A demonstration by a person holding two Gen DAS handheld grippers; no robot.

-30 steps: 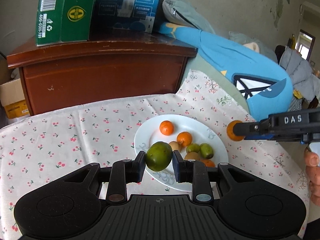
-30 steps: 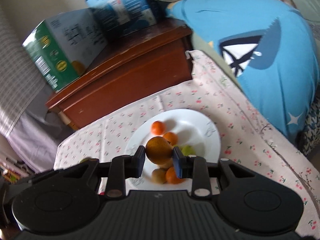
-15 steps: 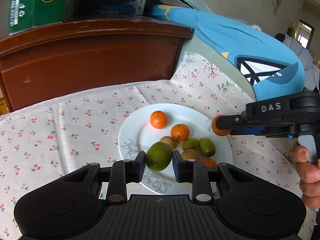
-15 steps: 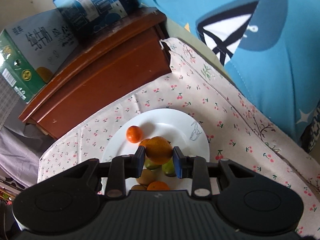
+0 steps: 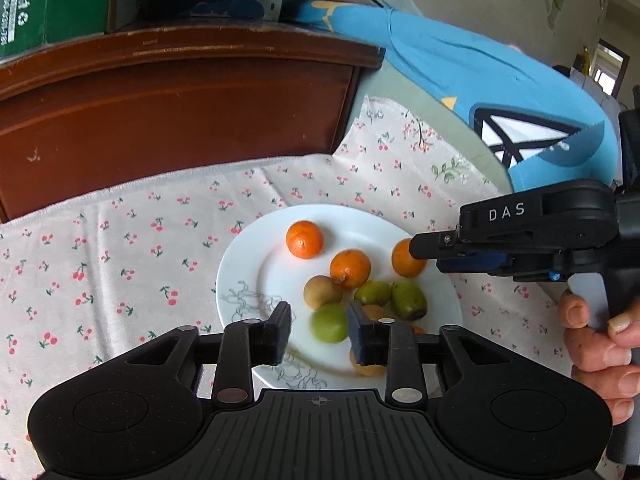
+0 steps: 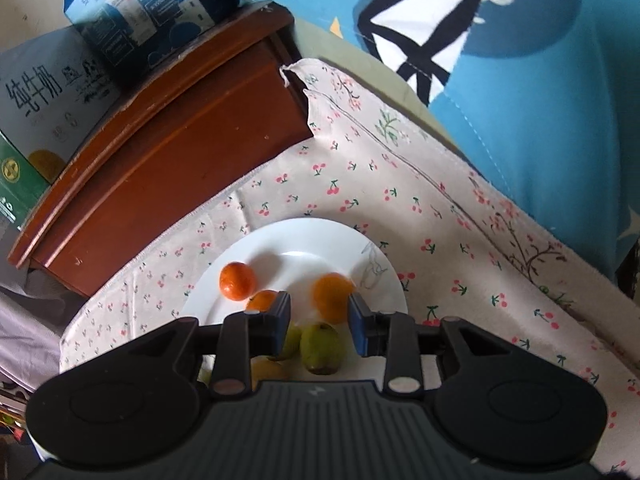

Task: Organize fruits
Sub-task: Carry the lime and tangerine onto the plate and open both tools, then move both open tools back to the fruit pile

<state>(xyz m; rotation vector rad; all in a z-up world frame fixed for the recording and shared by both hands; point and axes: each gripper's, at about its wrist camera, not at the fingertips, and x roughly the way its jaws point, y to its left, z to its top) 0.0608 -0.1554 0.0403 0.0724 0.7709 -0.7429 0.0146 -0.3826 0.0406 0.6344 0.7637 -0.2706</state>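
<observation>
Over the round white ceramic plate [image 5: 240, 276] on the cherry-print cloth [image 5: 120, 248], both of your grippers hover with their jaws spread.

Your left gripper [image 5: 319, 332] has a blurred, light green round fruit [image 5: 329, 323] in the gap between its fingers; the near face of the right finger sits just beside it, the left finger stands apart from it, so nothing is pinched. Whether the fruit already rests on the plate or is mid-air cannot be told.

Your right gripper [image 6: 319, 312] is likewise parted, with a blurred orange mandarin [image 6: 331, 297] between its fingers, closer to the right one and not clamped. From the left wrist view that same gripper [image 5: 414, 246] comes in from 3 o'clock, its tip over the plate's 3 o'clock side with the mandarin [image 5: 406, 258] at its end, and your right hand [image 5: 600, 344] wraps the handle.

On the plate, counted from its centre: one small orange tangerine [image 5: 305, 239] at 11 o'clock, a second tangerine [image 5: 350, 268] near the middle, a brown kiwi [image 5: 322, 291] touching it at 7 o'clock, and two green oval fruits [image 5: 408, 300] side by side at 4 o'clock.

At 12 o'clock beyond the cloth stands a dark red wooden cabinet [image 5: 180, 112] carrying a green carton [image 5: 52, 0] and a blue carton [image 6: 144, 12]; a blue plush cushion [image 6: 540, 80] lies at 2 o'clock.
</observation>
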